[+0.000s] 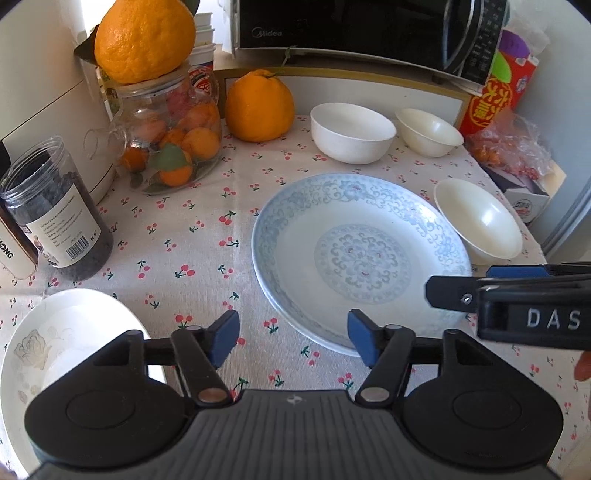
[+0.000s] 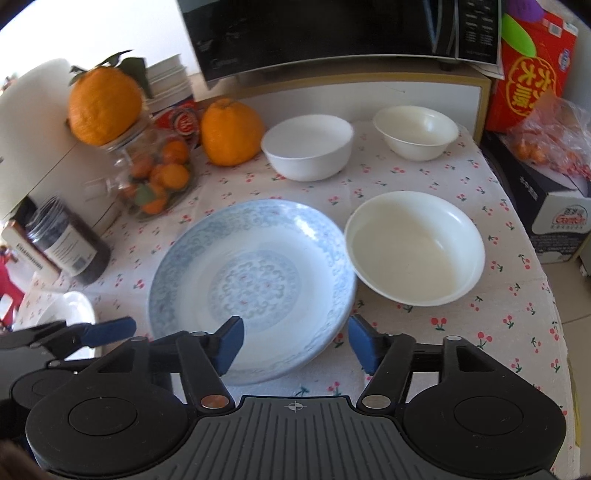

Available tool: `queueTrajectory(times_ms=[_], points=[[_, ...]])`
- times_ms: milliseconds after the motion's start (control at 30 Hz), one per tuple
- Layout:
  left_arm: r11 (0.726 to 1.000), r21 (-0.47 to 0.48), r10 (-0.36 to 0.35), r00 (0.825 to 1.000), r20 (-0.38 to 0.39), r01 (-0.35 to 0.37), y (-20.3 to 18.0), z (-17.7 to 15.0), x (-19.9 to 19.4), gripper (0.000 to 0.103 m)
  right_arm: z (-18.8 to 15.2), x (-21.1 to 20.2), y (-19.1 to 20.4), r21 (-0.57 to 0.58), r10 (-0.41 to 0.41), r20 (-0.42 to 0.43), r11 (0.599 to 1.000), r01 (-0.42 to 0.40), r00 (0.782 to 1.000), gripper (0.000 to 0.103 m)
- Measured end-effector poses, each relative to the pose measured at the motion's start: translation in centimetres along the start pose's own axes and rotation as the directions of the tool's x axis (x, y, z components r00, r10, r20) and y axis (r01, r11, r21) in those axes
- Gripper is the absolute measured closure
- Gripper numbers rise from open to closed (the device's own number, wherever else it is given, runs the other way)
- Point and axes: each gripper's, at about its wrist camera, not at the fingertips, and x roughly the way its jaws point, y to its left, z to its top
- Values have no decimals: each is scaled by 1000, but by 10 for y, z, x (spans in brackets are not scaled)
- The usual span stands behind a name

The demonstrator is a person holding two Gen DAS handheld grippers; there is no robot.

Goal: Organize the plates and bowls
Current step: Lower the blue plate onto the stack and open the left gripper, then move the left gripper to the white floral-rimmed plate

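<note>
Two sets of tongs are seen spread and empty above a counter [image 1: 192, 236] covered by a cherry-print cloth, with nothing pinched between the blue pads. Behind everything, a black microwave [image 1: 354, 29] is raised on a shelf at the back. Largest of the task's things, a blue-patterned plate [image 2: 255, 273] lies flat at the middle of the counter, apparently stacked on a second plate whose rim shows beneath its near edge. Directly ahead of the right tongs [image 2: 295, 345], the near rim of that plate sits between the open pads, so the right hand is judged the nearer; the left tongs [image 1: 293, 341] stand just off the plate's near-left rim. A white flowered plate [image 1: 70, 343] lies apart at the near left, closest to the left hand. Just right of the blue plate, touching or nearly so, a cream bowl [image 2: 413, 247] rests upright, and it would crowd any grip taken on that side. Farther back, a white bowl [image 2: 308, 146] and a smaller cream bowl [image 2: 415, 131] stand well apart. Fruit, a glass jar [image 1: 170, 144] and a dark jar [image 1: 59, 210] are kept to the left, clear of the likely path.
</note>
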Motion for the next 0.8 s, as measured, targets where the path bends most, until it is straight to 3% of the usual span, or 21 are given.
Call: queueTrajectory(times_ms=[67, 433, 800], points=[[1000, 6, -11, 1000, -2, 11, 1, -1, -3, 33, -1, -2, 2, -5, 12, -2, 1000, -12, 1000, 29], [998, -29, -54, 997, 49, 56, 25, -8, -38, 14, -2, -21, -5, 58, 43, 34, 997, -45, 998, 20], [1000, 28, 11, 999, 49, -12, 59, -36, -62, 3, -13, -31, 23, 42, 124, 41, 991, -126, 991, 13]])
